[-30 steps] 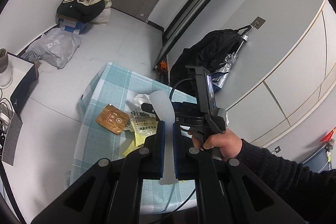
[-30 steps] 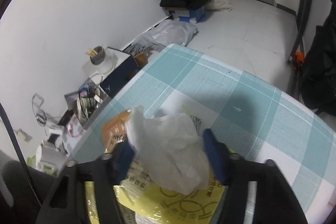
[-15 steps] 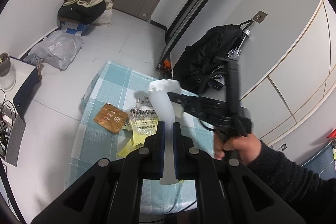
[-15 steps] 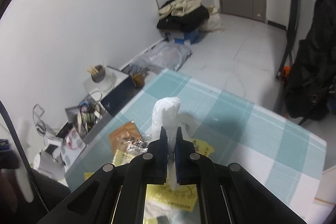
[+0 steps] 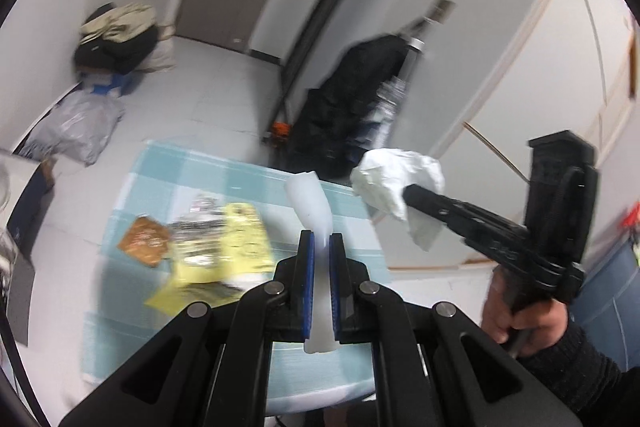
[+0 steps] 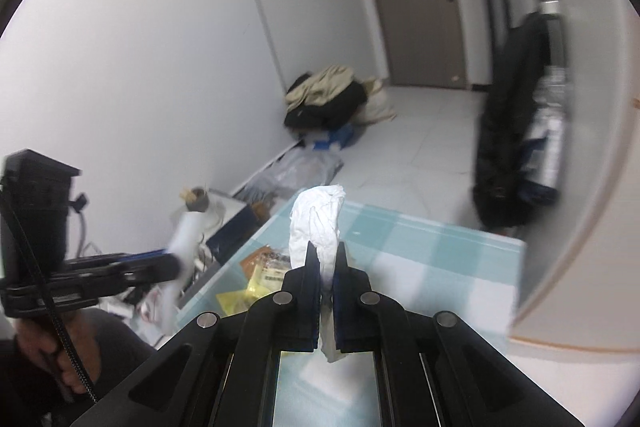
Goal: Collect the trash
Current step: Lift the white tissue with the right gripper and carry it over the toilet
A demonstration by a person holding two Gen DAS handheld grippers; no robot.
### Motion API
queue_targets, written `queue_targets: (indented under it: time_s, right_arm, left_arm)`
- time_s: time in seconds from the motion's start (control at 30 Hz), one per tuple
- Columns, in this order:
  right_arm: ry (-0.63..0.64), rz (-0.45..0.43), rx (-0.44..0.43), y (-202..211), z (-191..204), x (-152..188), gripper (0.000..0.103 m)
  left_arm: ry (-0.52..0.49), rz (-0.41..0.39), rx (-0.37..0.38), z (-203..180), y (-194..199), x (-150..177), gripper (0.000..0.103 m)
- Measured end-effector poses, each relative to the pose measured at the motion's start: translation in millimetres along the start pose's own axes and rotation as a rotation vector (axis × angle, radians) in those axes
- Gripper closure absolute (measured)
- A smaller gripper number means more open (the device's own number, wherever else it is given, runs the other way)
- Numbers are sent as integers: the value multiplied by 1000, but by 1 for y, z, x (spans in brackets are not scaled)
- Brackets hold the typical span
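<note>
Here, wrappers (image 5: 216,251) (brown, silver, yellow) lie on the checked table (image 5: 168,171). At centre, the left gripper (image 5: 319,247) clamps a translucent white strip (image 5: 312,203). To the right, the right gripper (image 6: 327,259) grips a crumpled white tissue (image 6: 318,219), raised above the table.

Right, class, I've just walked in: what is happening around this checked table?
A person is clearing trash with two hand-held tools. The right tool is shut on a crumpled white tissue, held above the checked table. The left tool is shut on a translucent plastic strip. Yellow and brown wrappers are on the table.
</note>
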State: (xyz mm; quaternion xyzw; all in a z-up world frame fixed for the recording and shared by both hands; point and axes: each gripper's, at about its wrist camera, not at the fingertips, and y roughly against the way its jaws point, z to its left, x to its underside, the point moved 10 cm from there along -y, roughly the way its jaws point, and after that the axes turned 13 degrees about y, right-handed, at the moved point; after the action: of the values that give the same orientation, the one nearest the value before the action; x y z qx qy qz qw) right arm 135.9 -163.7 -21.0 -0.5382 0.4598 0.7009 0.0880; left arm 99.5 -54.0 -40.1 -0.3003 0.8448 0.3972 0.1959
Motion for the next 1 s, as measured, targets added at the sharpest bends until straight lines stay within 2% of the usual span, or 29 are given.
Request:
queue_targets:
  time_s: [0.3, 0.43, 0.53, 0.6, 0.7, 0.87, 1.0]
  right_arm:
    - [-250, -138, 172, 166, -82, 46, 99]
    - [-325, -143, 274, 217, -116, 75, 99]
    - [-409, -118, 351, 241, -147, 113, 99]
    - [-479, -86, 379, 243, -168, 144, 99]
    - [-594, -28, 391, 229, -197, 197, 99]
    - [-795, 93, 335, 174, -229, 286, 99]
    - [-881, 168, 288, 137, -239, 344, 99]
  left_arm:
    - [-176, 123, 133, -125, -36, 39, 100]
    - [-217, 218, 181, -172, -65, 64, 100]
    - [-242, 292, 205, -197, -89, 86, 100]
    - [-245, 343, 210, -207, -107, 100, 100]
    - [-240, 467, 203, -216, -144, 131, 100]
    - [-253, 623, 145, -209, -202, 181, 100]
    - [-248, 742, 107, -195, -241, 216, 100]
